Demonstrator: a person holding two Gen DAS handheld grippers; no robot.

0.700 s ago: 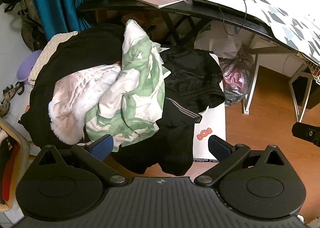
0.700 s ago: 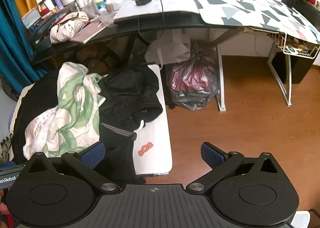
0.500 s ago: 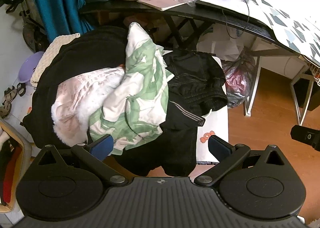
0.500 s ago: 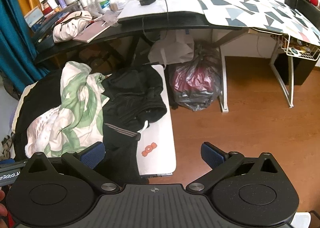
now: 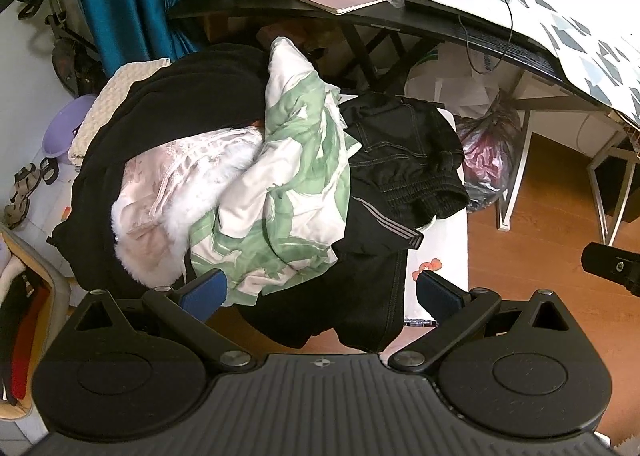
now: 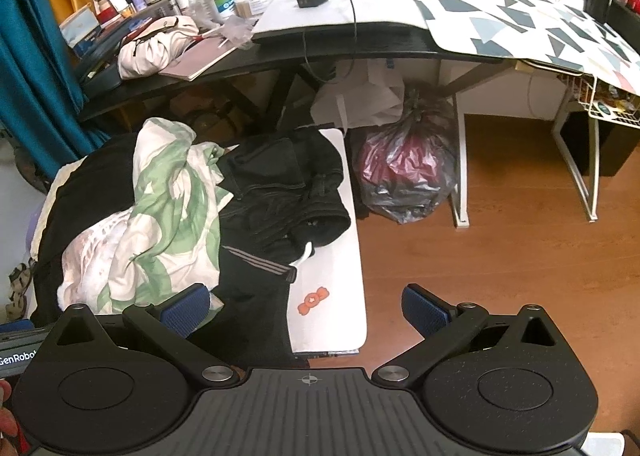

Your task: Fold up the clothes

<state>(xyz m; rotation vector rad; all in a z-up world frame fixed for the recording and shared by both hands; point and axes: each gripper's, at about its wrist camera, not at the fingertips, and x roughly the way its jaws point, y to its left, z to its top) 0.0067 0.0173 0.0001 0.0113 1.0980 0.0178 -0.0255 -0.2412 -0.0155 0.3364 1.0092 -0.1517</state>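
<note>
Lying in a rumpled, unfolded heap on the small white worktop (image 6: 340,308): a pile of clothes (image 5: 280,184), filling the middle of the left view and sitting at 9 o'clock in the right one. Counting at least four pieces. Draping across the top, a smooth white top with green leaf shapes (image 5: 296,192); bunching at its 9 o'clock, a pink garment with fluffy white trim (image 5: 168,192); crumpling at 3 o'clock, black trousers (image 5: 404,160) with stitched seams and a ribbed waistband; spreading underneath, a large black garment (image 5: 180,104), soft and matte. Hanging off the near edge, black fabric bearing three grey stripes (image 6: 260,266). Showing on the bare white surface, one orange candy print (image 6: 314,300).

Hovering above the pile with fingers spread wide and nothing between them: left gripper (image 5: 320,290). Likewise spread and empty, right gripper (image 6: 306,306), over the worktop's near end and the wooden floor (image 6: 500,256).
</note>
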